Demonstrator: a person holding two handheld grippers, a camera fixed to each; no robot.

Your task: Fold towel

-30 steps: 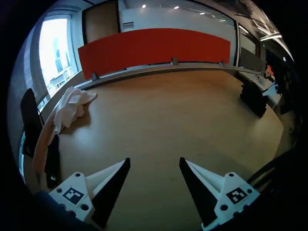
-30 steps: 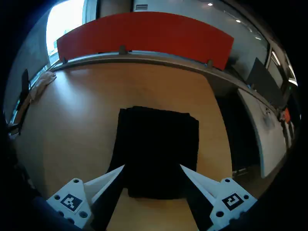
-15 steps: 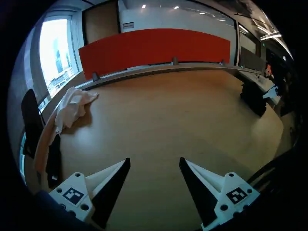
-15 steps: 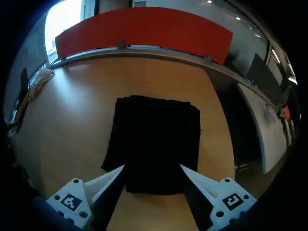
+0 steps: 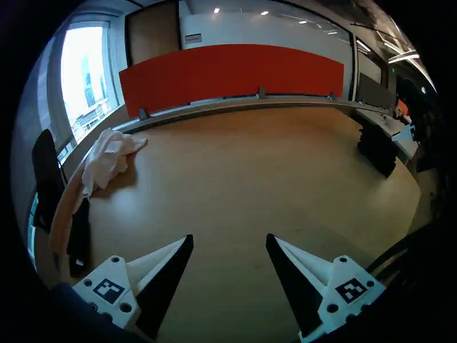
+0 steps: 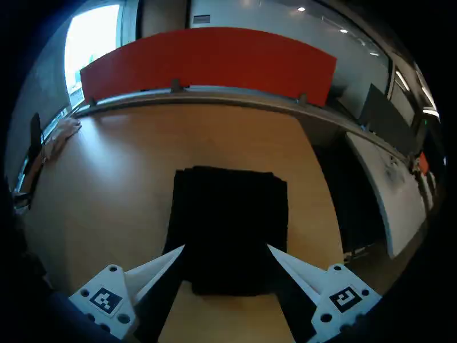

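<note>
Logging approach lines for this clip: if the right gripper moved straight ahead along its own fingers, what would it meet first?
Most likely the black towel, lying flat on the wooden table directly ahead of the open right gripper. How high the gripper sits above it is unclear.

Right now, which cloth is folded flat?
The black towel, a neat flat rectangle before the right gripper; the white cloth lies crumpled in a heap.

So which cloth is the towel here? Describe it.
On the long wooden table backed by a red divider, the black towel lies flat just ahead of the right gripper. It is a neat dark rectangle; the pale cloth sits crumpled at the edge.
</note>
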